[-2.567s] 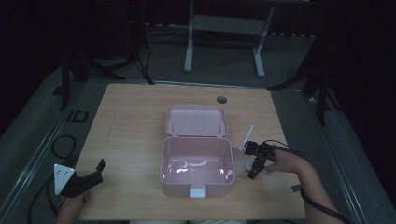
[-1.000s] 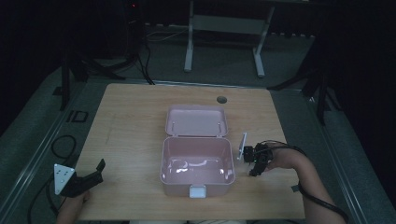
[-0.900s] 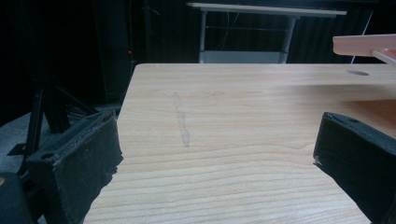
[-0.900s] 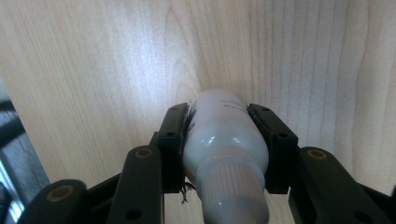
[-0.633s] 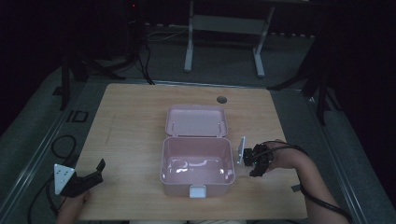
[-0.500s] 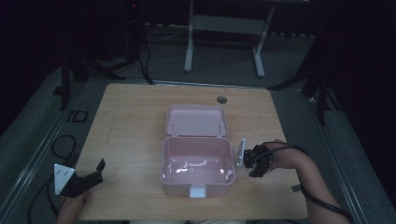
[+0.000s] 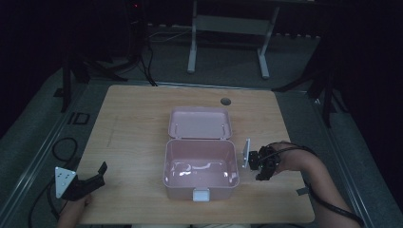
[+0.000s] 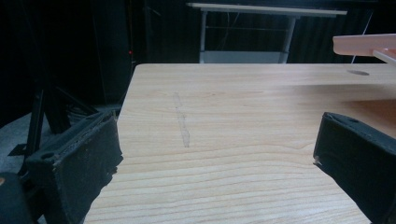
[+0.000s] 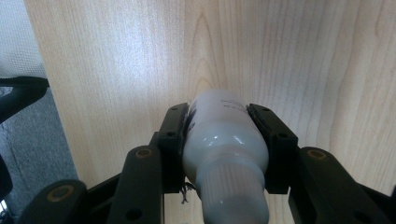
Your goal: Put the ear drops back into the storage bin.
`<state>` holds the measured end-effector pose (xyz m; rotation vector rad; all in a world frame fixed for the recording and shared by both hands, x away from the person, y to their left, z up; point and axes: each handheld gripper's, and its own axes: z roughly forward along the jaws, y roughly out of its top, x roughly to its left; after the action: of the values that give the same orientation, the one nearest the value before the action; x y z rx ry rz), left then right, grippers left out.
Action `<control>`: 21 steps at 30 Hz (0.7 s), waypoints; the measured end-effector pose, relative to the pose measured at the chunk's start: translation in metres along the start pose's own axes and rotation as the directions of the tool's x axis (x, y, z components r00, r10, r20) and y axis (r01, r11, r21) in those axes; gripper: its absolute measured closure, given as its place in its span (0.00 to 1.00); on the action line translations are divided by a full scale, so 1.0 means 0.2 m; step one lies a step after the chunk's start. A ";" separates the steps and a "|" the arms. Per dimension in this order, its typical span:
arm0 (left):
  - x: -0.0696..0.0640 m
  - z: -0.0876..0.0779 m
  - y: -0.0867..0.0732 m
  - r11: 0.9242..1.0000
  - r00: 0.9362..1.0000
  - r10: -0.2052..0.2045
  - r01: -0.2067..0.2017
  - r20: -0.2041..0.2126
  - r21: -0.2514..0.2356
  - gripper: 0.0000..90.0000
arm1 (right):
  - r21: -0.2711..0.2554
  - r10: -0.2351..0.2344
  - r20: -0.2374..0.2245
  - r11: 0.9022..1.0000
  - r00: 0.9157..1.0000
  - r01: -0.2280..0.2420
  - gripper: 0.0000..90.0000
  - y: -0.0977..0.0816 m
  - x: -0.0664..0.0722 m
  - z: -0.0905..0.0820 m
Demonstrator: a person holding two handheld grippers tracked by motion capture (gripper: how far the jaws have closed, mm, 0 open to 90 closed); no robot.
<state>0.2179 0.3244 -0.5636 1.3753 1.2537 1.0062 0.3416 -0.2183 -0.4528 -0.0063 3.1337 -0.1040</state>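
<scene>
An open pink box point(image 7: 199, 186) stands in the middle of the wooden table, and its lid point(image 7: 200, 122) lies flat behind it. Just right of the box, my right gripper point(image 7: 263, 167) hovers over the table and points down. The right gripper view looks straight down at the wood, where my right gripper point(image 9: 219, 114) is shut on a white bottle point(image 9: 224, 135) with a ribbed cap end. My left gripper point(image 7: 97, 173) rests at the table's front left corner. It stands open point(image 8: 217, 154), with bare wood between its jaws.
A round hole point(image 7: 225, 101) sits in the tabletop behind the lid. An edge of the pink box point(image 8: 364, 44) shows at the upper right in the left gripper view. Dark stands and cables crowd the floor behind and left of the table.
My right gripper has drifted slightly toward the box's right side and risen a little, with the bottle still in it. The left gripper has stayed put.
</scene>
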 end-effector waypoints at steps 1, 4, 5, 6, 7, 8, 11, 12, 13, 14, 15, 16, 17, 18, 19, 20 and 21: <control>0.00 0.00 0.00 1.000 1.000 0.001 -0.001 0.000 0.000 0.01 | 0.001 0.003 -0.002 1.000 1.000 -0.003 0.66 0.00 0.00 -0.01; 0.00 0.00 0.00 1.000 1.000 0.000 0.000 -0.001 0.000 0.01 | 0.003 0.016 -0.003 1.000 1.000 -0.016 0.66 -0.01 0.00 -0.03; 0.00 0.00 0.00 1.000 1.000 0.000 0.000 -0.001 0.000 0.01 | 0.003 0.016 -0.003 1.000 1.000 -0.016 0.66 -0.01 0.00 -0.03; 0.00 0.00 0.00 1.000 1.000 0.000 0.000 -0.001 0.000 0.01 | 0.002 0.020 -0.006 1.000 1.000 -0.020 0.66 -0.01 0.00 -0.04; 0.00 0.00 0.00 1.000 1.000 0.000 0.000 -0.001 0.000 0.01 | 0.002 0.020 -0.006 1.000 1.000 -0.020 0.66 -0.01 0.00 -0.04; 0.00 0.00 0.00 1.000 1.000 0.000 0.000 -0.001 0.000 0.01 | 0.002 0.025 -0.007 1.000 1.000 -0.025 0.66 -0.01 0.00 -0.06; 0.00 0.00 0.00 1.000 1.000 0.000 0.000 -0.001 0.000 0.01 | -0.005 0.037 -0.004 0.999 0.999 -0.037 0.66 -0.01 0.00 -0.10; 0.00 0.00 0.00 1.000 1.000 0.000 0.000 -0.001 0.000 0.01 | -0.007 0.039 -0.006 0.999 0.999 -0.039 0.66 -0.01 0.00 -0.11; 0.00 0.00 0.00 1.000 1.000 0.000 0.000 -0.001 0.000 0.01 | -0.007 0.040 -0.005 0.999 0.999 -0.040 0.66 0.00 0.01 -0.12; 0.00 0.00 0.00 1.000 1.000 0.000 0.000 -0.001 0.000 0.01 | -0.006 0.042 -0.003 0.999 0.999 -0.042 0.66 0.00 0.01 -0.13; 0.00 0.00 0.00 1.000 1.000 0.000 0.000 -0.001 0.000 0.01 | -0.006 0.042 -0.003 0.999 0.999 -0.042 0.66 0.00 0.01 -0.13; 0.00 0.00 0.00 1.000 1.000 0.000 0.000 -0.001 0.000 0.01 | -0.004 0.039 0.002 0.999 0.999 -0.039 0.66 0.00 0.01 -0.16; 0.00 0.00 0.00 1.000 1.000 0.000 0.000 -0.001 0.000 0.01 | -0.004 0.038 0.001 0.999 0.999 -0.038 0.66 0.00 0.01 -0.17; 0.00 0.00 0.00 1.000 1.000 0.000 0.000 -0.001 0.000 0.01 | -0.006 0.038 0.003 0.999 0.999 -0.038 0.66 0.00 0.02 -0.18; 0.00 0.00 0.00 1.000 1.000 0.000 0.000 -0.001 0.000 0.01 | -0.006 0.038 0.003 0.999 0.999 -0.038 0.66 0.00 0.02 -0.18; 0.00 0.00 0.00 1.000 1.000 0.001 -0.001 0.000 0.000 0.01 | -0.007 0.036 0.007 0.999 0.999 -0.036 0.66 0.00 0.02 -0.19; 0.00 0.00 0.00 1.000 1.000 0.001 -0.001 -0.001 0.000 0.01 | -0.011 0.035 0.007 0.999 0.999 -0.035 0.66 0.00 0.02 -0.21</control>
<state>0.2178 0.3243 -0.5636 1.3758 1.2535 1.0073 0.3377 -0.2152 -0.4118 0.0484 3.1251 -0.0868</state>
